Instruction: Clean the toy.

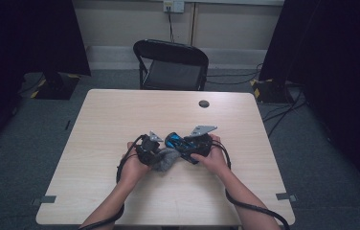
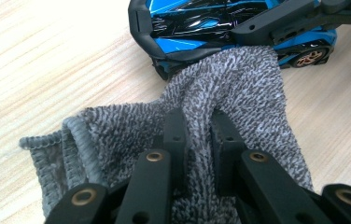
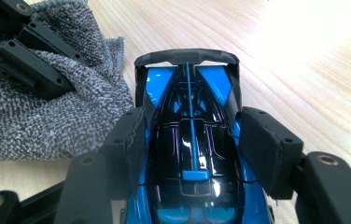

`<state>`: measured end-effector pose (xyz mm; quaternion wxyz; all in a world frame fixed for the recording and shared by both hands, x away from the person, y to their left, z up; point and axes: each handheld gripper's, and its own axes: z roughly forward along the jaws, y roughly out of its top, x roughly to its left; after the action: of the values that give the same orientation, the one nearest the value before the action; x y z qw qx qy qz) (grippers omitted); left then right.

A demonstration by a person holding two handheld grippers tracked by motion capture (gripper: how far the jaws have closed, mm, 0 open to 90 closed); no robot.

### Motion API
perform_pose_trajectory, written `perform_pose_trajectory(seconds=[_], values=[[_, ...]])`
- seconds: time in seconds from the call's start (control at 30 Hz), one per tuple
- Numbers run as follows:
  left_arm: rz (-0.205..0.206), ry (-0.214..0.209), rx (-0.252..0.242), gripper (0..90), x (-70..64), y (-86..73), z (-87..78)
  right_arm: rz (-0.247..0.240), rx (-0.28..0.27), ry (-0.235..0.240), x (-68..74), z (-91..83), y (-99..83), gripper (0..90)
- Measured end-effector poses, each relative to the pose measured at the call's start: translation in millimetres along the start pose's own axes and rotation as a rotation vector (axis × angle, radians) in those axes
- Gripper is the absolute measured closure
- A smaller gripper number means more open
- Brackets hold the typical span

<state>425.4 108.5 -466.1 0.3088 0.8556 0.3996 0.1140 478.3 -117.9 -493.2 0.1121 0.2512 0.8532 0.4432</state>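
Toy car [image 3: 190, 154] — rigid, glossy, slippery; right gripper [image 3: 192, 140] clamps its flanks. Grey cloth [image 2: 239, 98] — soft; left gripper [image 2: 197, 135] pinches a fold.

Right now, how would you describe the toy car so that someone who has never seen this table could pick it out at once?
On the light wooden table, look near the front edge, where the two hands meet. The toy car sits between the jaws of the right gripper, beside a grey cloth pinched by the left gripper. Its glossy blue and black body with a rear wing sets it apart from the fuzzy cloth.
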Motion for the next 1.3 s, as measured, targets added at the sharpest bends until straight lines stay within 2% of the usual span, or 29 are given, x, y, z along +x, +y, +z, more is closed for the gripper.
perform_pose_trajectory(seconds=[0.27,0.4,0.67,0.77,0.83,0.87,1.0,1.13,1.3], values=[[-0.001,-0.011,0.008,79.6,-0.4,-2.2,-0.9,0.000,0.000,0.001,-0.2,-0.7,-0.5,42.2],[0.015,-0.009,0.016,79.6,-1.3,-2.4,-2.0,0.000,0.001,0.002,0.0,-0.7,-0.4,42.2],[0.014,-0.042,0.040,79.7,-7.4,-4.5,-1.1,0.012,0.006,0.002,-0.4,-1.3,-0.2,42.1],[0.044,-0.054,0.062,79.8,-12.3,-5.4,-0.4,0.045,0.001,0.002,-1.5,-1.3,-0.5,42.2],[0.051,-0.056,0.066,79.7,-11.8,-6.4,-1.7,0.033,0.004,0.000,-0.6,-1.3,-0.4,42.0],[0.039,-0.061,0.069,79.8,-11.4,-6.8,-2.5,0.035,0.004,0.000,-0.7,-1.2,-0.2,42.0],[0.056,-0.032,0.061,79.6,-10.3,-6.9,-4.2,0.023,0.013,0.000,-0.4,-1.3,0.8,42.0],[0.028,-0.011,0.049,79.5,-2.9,-3.9,-1.3,0.014,0.018,0.003,-0.7,-1.4,1.2,42.0],[0.017,0.024,0.036,79.5,6.7,0.1,-3.2,0.005,0.014,0.001,-0.2,-1.3,0.8,42.0]])
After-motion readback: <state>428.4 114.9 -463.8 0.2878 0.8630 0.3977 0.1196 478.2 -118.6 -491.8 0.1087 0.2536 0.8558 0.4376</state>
